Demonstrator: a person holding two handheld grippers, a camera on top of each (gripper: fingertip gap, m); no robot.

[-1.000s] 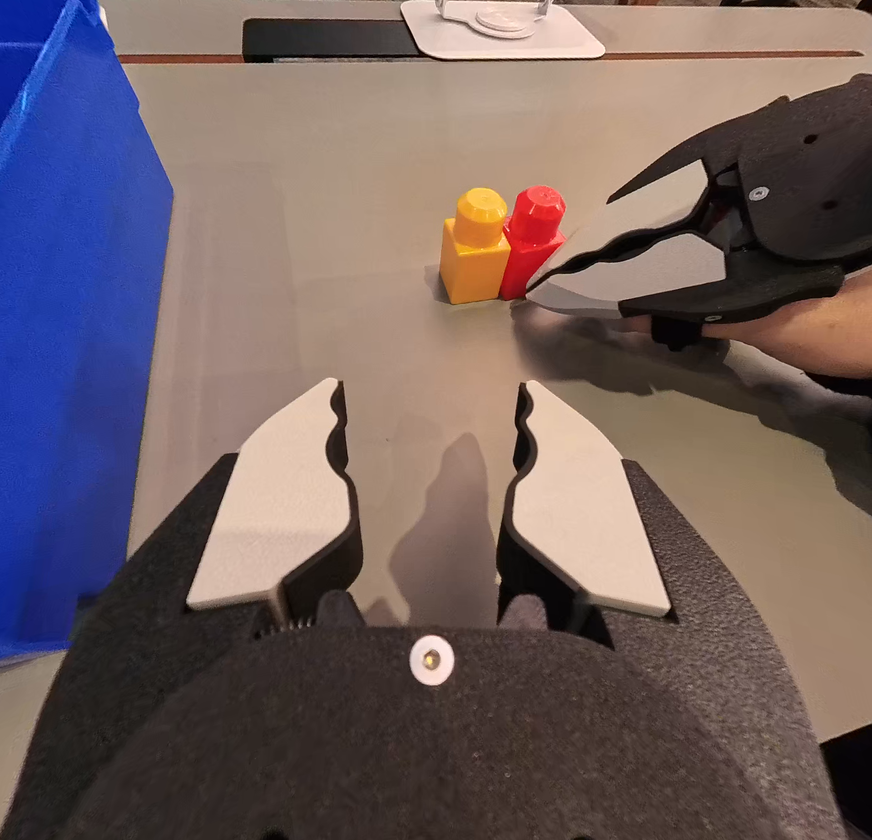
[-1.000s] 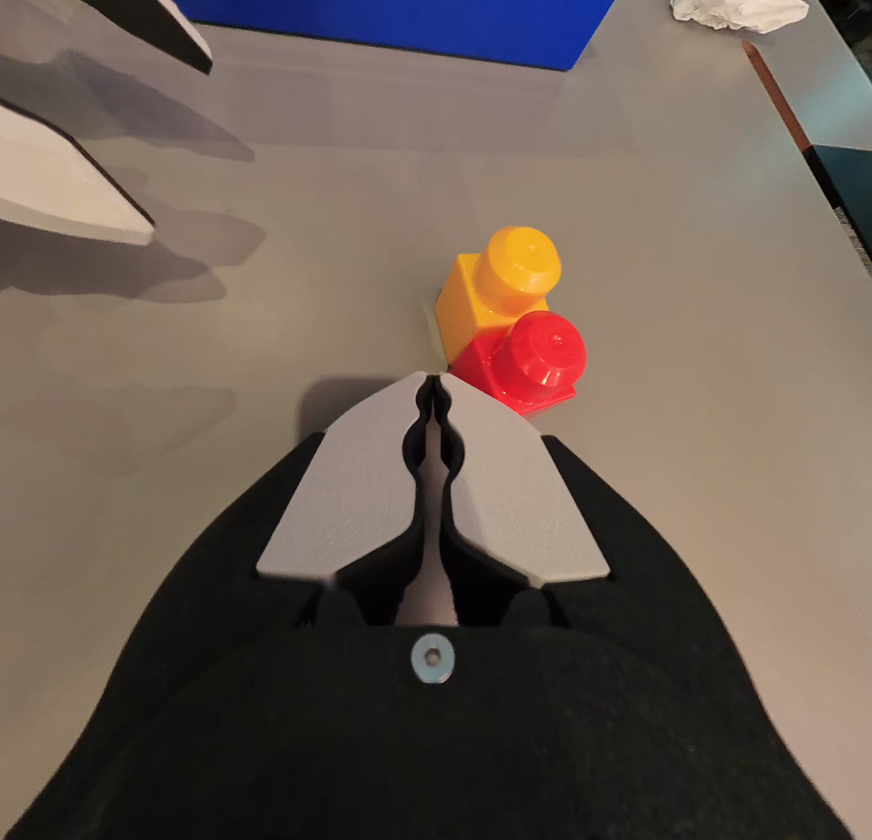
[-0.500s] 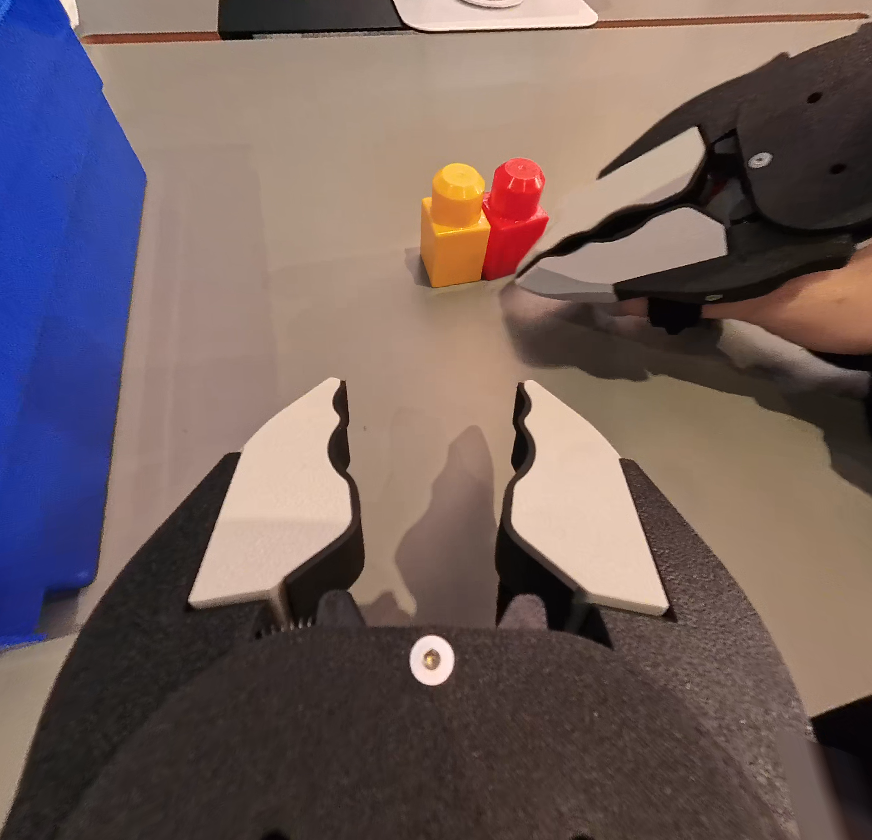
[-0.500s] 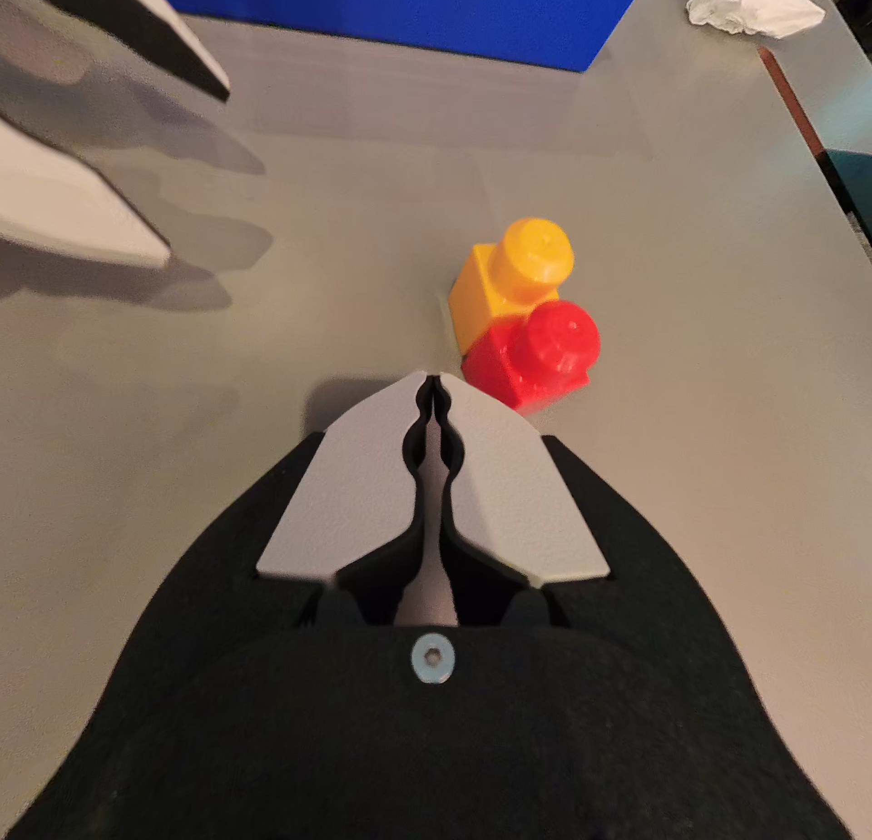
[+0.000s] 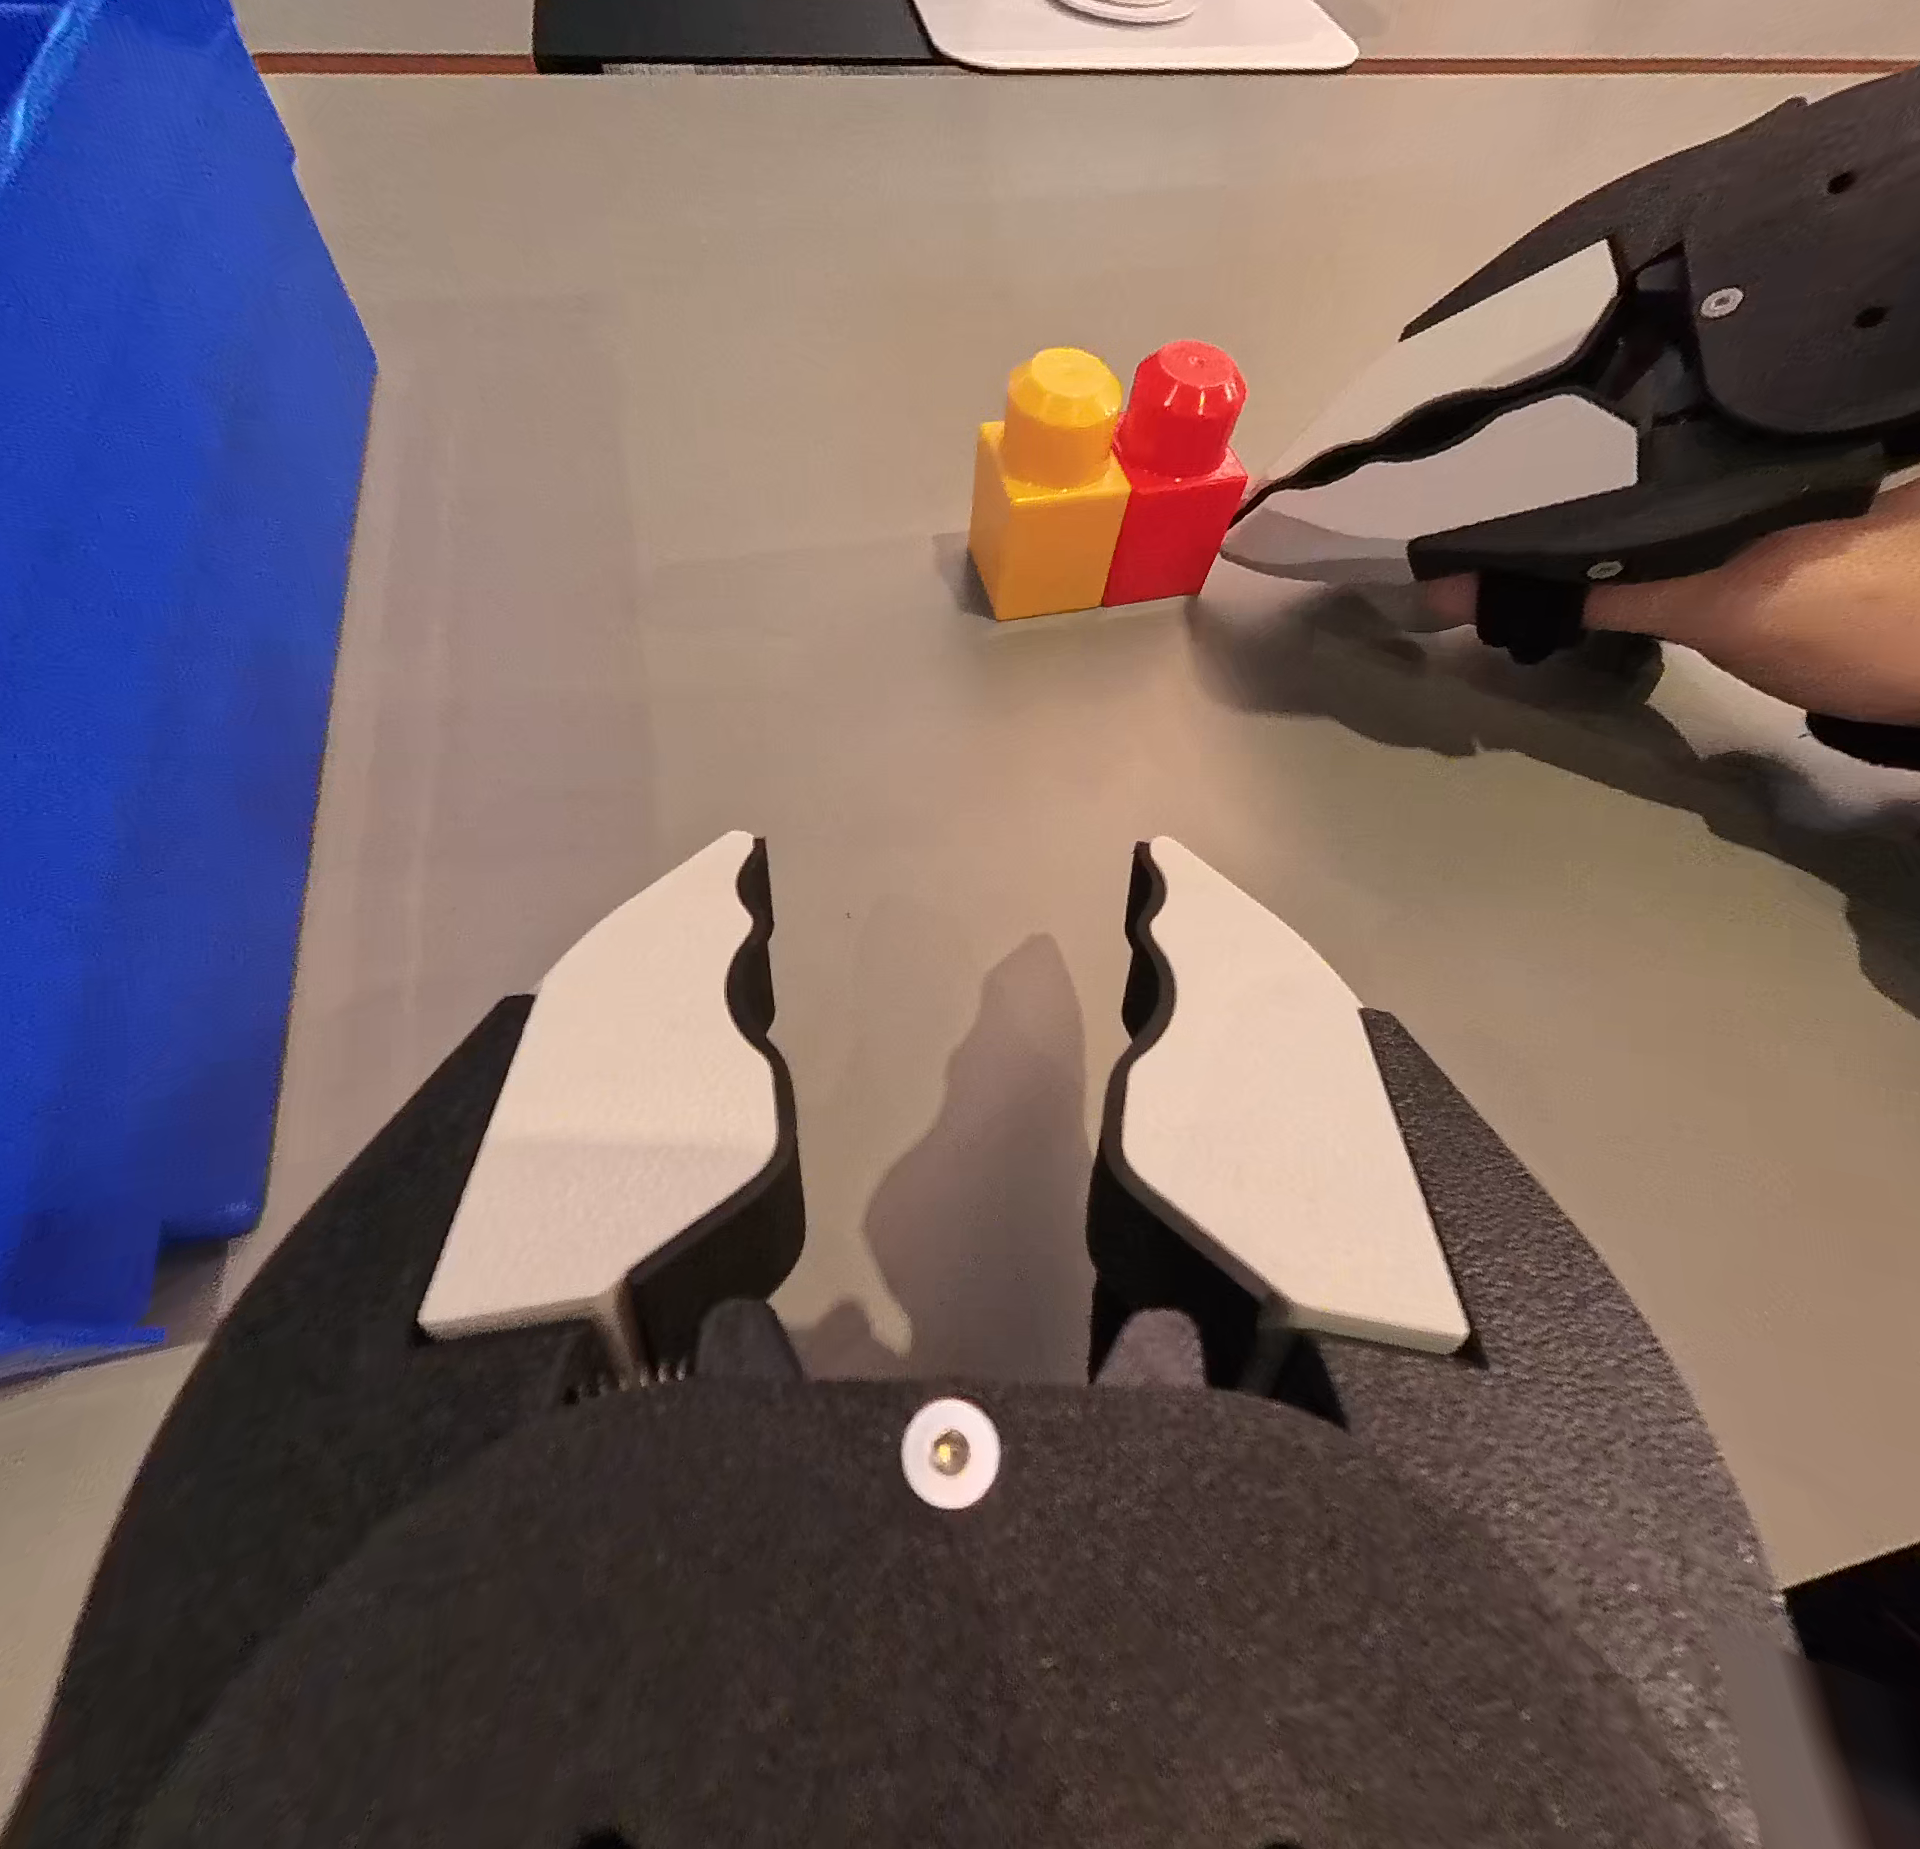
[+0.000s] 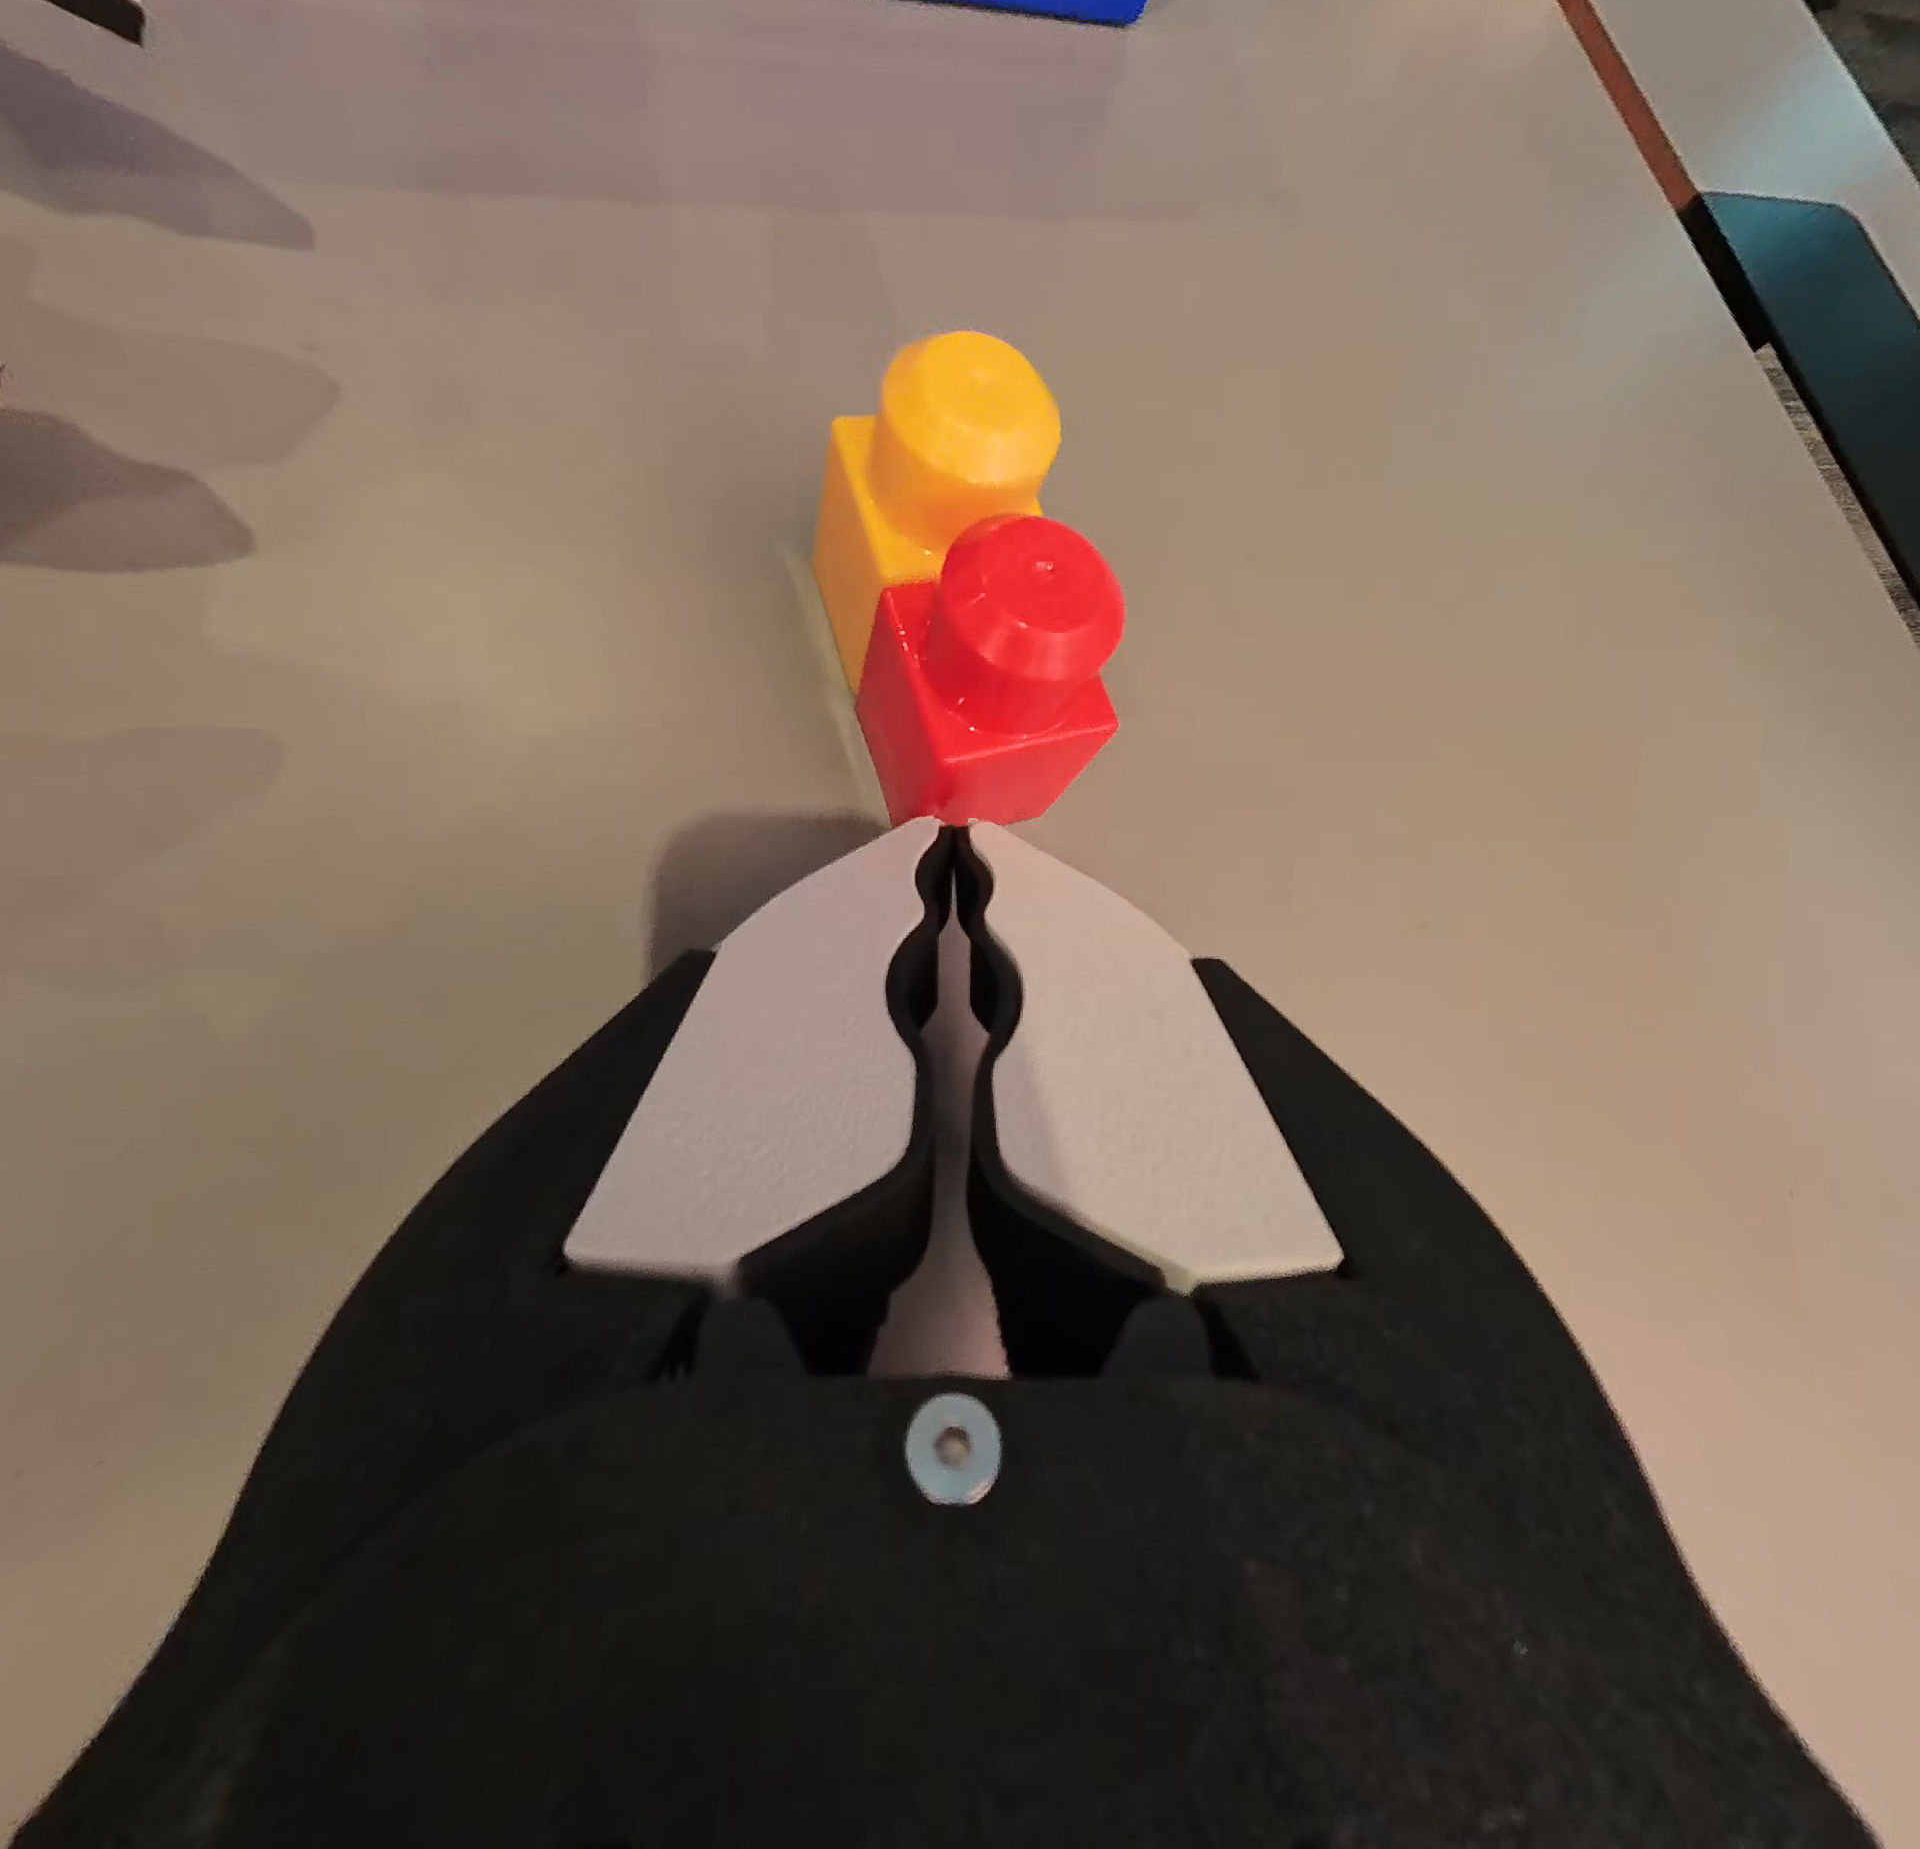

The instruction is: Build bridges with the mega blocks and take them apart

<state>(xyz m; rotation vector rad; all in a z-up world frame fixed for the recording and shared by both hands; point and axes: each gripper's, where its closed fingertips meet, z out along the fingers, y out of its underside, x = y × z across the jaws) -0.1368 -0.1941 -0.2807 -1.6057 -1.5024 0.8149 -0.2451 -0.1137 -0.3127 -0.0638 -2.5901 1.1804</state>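
On the grey table [image 5: 623,656], mid-scene, I see the yellow block [image 5: 1044,511] and red block [image 5: 1174,490] touching, row running left-right. My right gripper [image 6: 951,835], pinched closed and empty, touches the red end; my left gripper [image 5: 951,849], wide, sits well nearer me.

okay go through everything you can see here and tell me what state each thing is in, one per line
left tongs: open, empty, over the table
right tongs: shut, empty, tips at the red block's side
red block: upright on the table, against the yellow block
yellow block: upright, beside the red one
blue bin: standing on the table, contents not visible
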